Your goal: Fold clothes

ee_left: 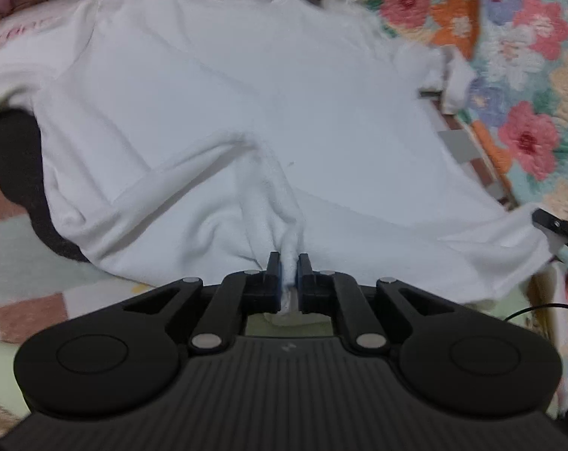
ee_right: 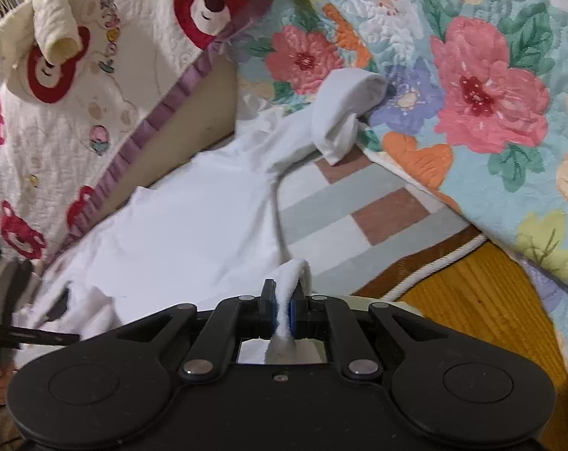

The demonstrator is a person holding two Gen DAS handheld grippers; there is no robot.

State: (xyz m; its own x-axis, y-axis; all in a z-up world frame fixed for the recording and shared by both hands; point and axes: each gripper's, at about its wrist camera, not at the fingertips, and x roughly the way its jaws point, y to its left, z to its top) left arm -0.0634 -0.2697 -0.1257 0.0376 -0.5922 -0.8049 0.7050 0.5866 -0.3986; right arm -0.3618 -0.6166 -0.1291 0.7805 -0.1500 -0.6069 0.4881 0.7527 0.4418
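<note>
A white long-sleeved garment [ee_left: 246,105] lies spread over a checked mat, lifted at its near edge. My left gripper [ee_left: 288,263] is shut on a bunched fold of its near hem. My right gripper [ee_right: 283,293] is shut on another part of the garment's edge [ee_right: 295,274]; the garment [ee_right: 194,221] stretches away from it, with a sleeve [ee_right: 344,112] curled onto the floral quilt. The right gripper also shows at the right edge of the left wrist view [ee_left: 558,225], pinching the cloth's corner.
A floral quilt [ee_right: 472,94] lies to the right. A cream bear-print blanket [ee_right: 77,112] lies to the left. A dark garment [ee_left: 17,150] sits under the white one's left side. A checked mat [ee_right: 359,206] and wooden floor [ee_right: 472,293] show near the right gripper.
</note>
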